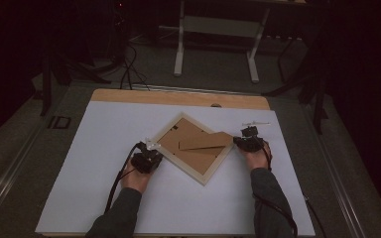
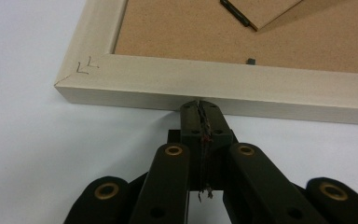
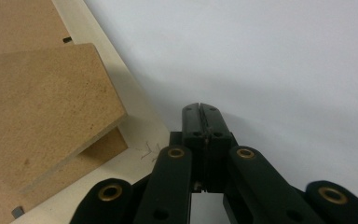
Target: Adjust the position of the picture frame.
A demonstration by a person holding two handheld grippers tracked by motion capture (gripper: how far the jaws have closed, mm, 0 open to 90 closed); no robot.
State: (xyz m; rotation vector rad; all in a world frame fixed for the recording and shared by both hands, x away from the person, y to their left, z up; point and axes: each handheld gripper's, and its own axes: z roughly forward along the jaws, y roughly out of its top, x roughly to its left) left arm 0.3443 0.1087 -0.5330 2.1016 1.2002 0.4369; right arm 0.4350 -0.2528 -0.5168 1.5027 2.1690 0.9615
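Frame (image 1: 193,148) lies face down on the white sheet (image 1: 129,208), turned like a diamond between both grippers. Its backing board (image 1: 206,141) is already lifted loose and sits askew on top, so removal looks partly done. Left gripper (image 2: 200,108), clenched and empty, presses its tips against the frame's edge. Right gripper (image 3: 200,112), clenched on nothing, sits just beside the frame's opposite corner.

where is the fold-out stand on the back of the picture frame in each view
High view: the brown stand lies across the frame's backing, centre of the picture, between the two grippers.
Left gripper view: its dark-edged corner shows at the top, right of centre.
Right gripper view: its raised board lies at the left.
Shared landmark: the frame's pale wooden border with its stapled corner joints.
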